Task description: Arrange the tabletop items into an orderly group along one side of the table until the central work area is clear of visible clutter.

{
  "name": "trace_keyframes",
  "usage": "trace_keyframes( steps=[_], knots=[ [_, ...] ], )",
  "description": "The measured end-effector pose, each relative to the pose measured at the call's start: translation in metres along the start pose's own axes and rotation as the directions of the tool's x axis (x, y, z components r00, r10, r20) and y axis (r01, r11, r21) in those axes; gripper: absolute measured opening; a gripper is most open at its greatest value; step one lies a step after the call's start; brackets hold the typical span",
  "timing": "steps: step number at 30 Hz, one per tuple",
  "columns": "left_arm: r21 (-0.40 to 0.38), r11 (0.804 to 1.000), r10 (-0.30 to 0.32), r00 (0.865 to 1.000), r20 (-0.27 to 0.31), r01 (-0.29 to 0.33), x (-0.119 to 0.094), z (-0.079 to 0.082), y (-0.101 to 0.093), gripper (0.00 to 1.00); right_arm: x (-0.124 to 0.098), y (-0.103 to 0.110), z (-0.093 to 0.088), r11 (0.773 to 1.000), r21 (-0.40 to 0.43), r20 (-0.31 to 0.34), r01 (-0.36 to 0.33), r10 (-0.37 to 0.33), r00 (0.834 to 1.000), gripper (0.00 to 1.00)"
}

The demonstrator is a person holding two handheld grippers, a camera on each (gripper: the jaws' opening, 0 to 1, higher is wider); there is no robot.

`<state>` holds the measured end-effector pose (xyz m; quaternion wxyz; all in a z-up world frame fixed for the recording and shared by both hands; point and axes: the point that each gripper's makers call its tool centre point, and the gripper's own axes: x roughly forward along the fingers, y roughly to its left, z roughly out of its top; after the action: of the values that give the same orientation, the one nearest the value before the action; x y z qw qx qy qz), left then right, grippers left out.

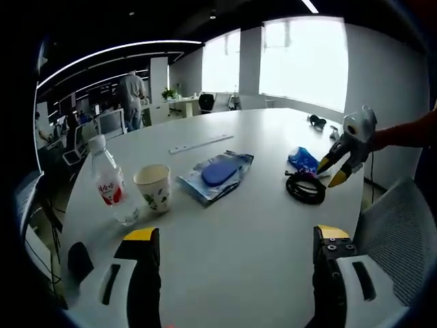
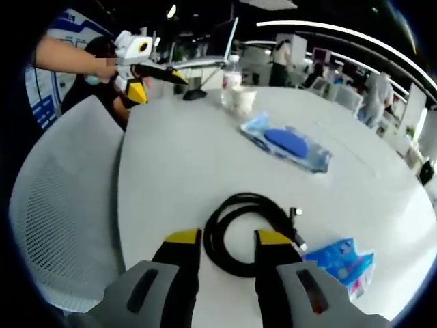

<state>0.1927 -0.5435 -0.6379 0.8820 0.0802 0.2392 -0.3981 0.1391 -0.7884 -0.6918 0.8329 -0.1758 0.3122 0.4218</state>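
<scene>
The right claw (image 2: 220, 239) hovered with jaws parted at the near rim of a glossy coiled black cable (image 2: 247, 231) on the smooth white desk (image 2: 184, 157), seemingly not touching. The left claw (image 1: 235, 239) stood wide open, holding nothing.

My jaws are dark with yellow tips, on both my left gripper (image 1: 236, 240) and my right gripper (image 2: 229, 239). The table (image 1: 259, 225) is plain white. The cable (image 2: 247, 232) is black. The pouch (image 2: 287, 143) is clear blue around a deeper blue shape. The packet (image 2: 343, 261) is bright blue with white print. The cup (image 1: 153, 186) is cream with a green leaf pattern. The bottle (image 1: 111, 181) is clear with a red label.
</scene>
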Motion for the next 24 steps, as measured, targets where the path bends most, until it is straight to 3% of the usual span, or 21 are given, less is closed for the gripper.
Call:
trace_keyframes(
  steps=[7,24],
  knots=[
    [-0.011,1.000,-0.011,1.000,0.000,0.011,0.008,0.003,-0.003,0.91,-0.005,-0.012,0.015,0.999,0.037,0.046,0.024,-0.025,0.999,0.35],
    [-0.011,1.000,0.000,1.000,-0.004,0.000,0.025,0.009,0.001,0.87,-0.006,-0.048,0.048,0.995,0.026,0.096,0.100,-0.102,0.990,0.36]
  ],
)
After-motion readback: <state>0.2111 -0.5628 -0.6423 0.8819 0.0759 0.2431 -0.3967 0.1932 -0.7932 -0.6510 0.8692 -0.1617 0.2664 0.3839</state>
